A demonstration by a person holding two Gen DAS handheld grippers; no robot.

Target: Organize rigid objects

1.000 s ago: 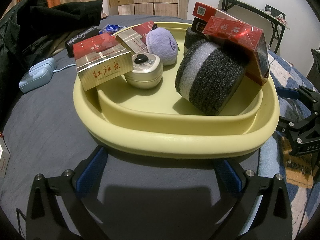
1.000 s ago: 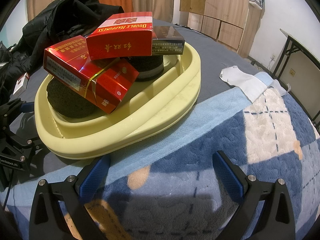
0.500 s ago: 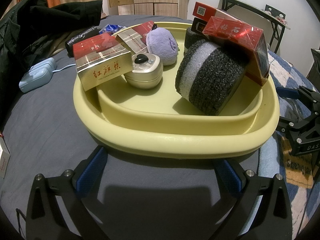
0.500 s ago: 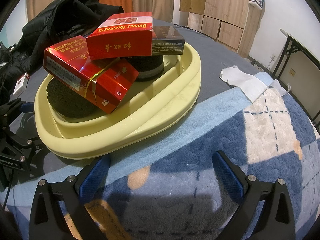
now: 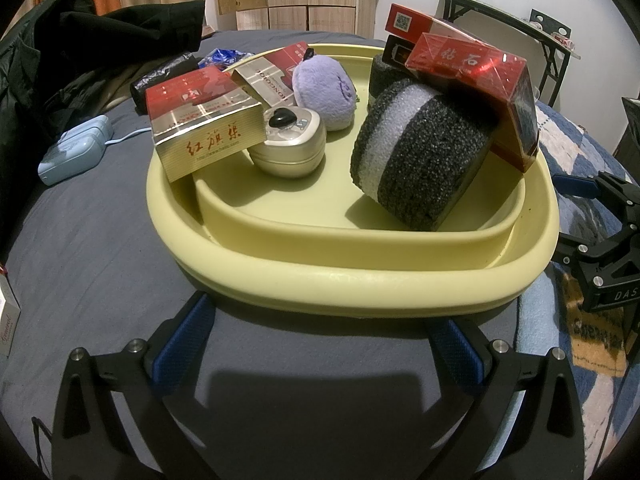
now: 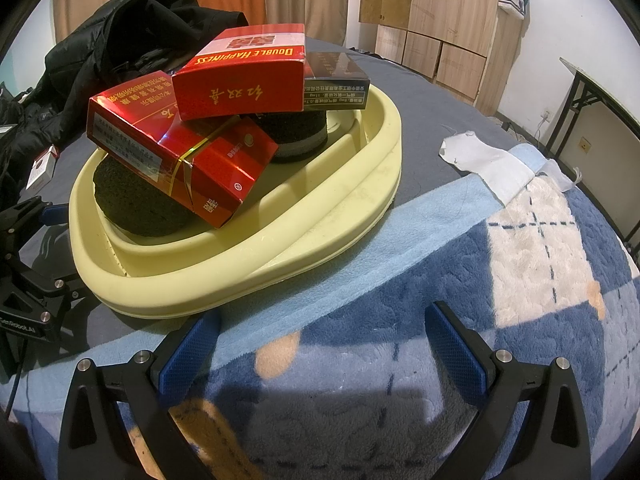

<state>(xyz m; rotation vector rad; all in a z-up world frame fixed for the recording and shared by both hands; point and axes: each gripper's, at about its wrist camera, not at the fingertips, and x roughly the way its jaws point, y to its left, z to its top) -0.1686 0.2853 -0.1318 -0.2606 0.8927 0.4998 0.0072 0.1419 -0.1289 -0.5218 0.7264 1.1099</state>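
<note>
A pale yellow tray (image 5: pixel 360 280) (image 6: pixel 224 280) sits on the bed, filled with objects. In it are a gold-and-red box (image 5: pixel 204 128), a second such box (image 5: pixel 268 76), a round silver tin (image 5: pixel 290 148), a purple plush (image 5: pixel 324 94), a black-and-white sponge roll (image 5: pixel 416 160) and red cartons (image 5: pixel 476 80) (image 6: pixel 180 148) stacked on the rolls. A "Double Happiness" carton (image 6: pixel 240 76) and a dark box (image 6: pixel 336 80) top the pile. My left gripper (image 5: pixel 320 344) stands open just before the tray's near rim. My right gripper (image 6: pixel 320 348) is open over the blanket, beside the tray.
A black jacket (image 5: pixel 100 40) lies at the back left. A pale blue device (image 5: pixel 74 152) with a cord rests on the grey sheet. A white cloth (image 6: pixel 492 160) lies on the blue patterned blanket (image 6: pixel 480 280). A small box (image 6: pixel 42 166) sits far left. A folding table (image 5: pixel 500 20) stands behind.
</note>
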